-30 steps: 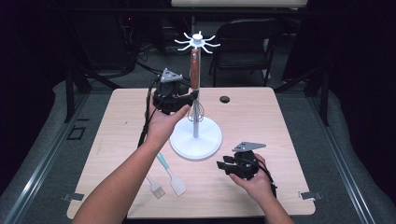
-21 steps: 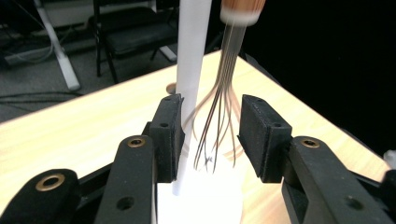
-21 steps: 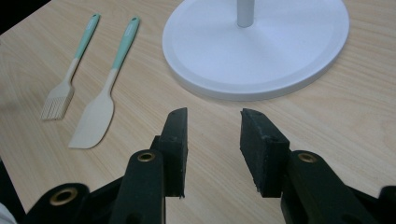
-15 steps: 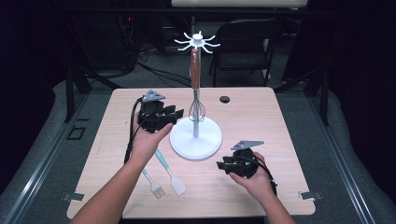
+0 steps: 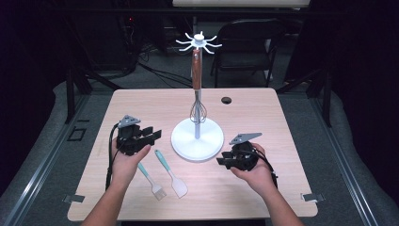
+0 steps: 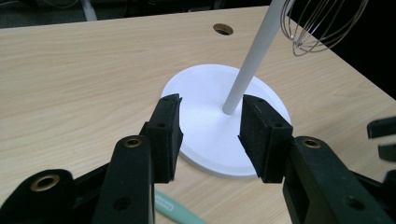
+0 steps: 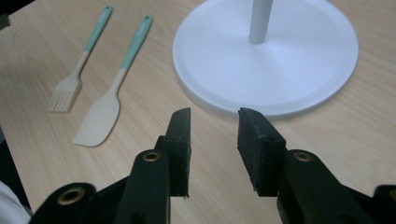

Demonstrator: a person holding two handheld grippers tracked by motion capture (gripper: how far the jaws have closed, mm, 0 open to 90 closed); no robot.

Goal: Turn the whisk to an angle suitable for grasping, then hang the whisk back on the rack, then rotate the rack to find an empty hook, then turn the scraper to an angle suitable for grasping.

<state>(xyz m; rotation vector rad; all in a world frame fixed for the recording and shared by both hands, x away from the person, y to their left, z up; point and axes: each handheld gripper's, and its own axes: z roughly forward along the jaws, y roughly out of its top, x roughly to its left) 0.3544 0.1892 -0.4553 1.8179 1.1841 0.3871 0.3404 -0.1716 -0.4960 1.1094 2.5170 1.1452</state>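
A white utensil stand (image 5: 197,139) with a round base rises at the table's middle. A whisk (image 5: 196,94) with a brown handle hangs from its hooked top. My left gripper (image 5: 153,136) hovers low, left of the base, and points at it. Its jaws have just been opening and nothing is between them (image 6: 210,105). My right gripper (image 5: 222,162) sits right of the base, open, its jaws just closing a little on nothing (image 7: 214,116). A teal-handled spatula (image 5: 171,174) and a brush (image 5: 151,181) lie in front of the stand, between the hands.
A round cable hole (image 5: 227,100) sits near the table's far edge. A chair (image 5: 249,42) stands behind the table. Bare wood (image 5: 141,106) lies left of the stand's pole (image 6: 252,56).
My left hand has come away from the hanging whisk, moving down and to the left toward the table. The right hand has stayed in place.
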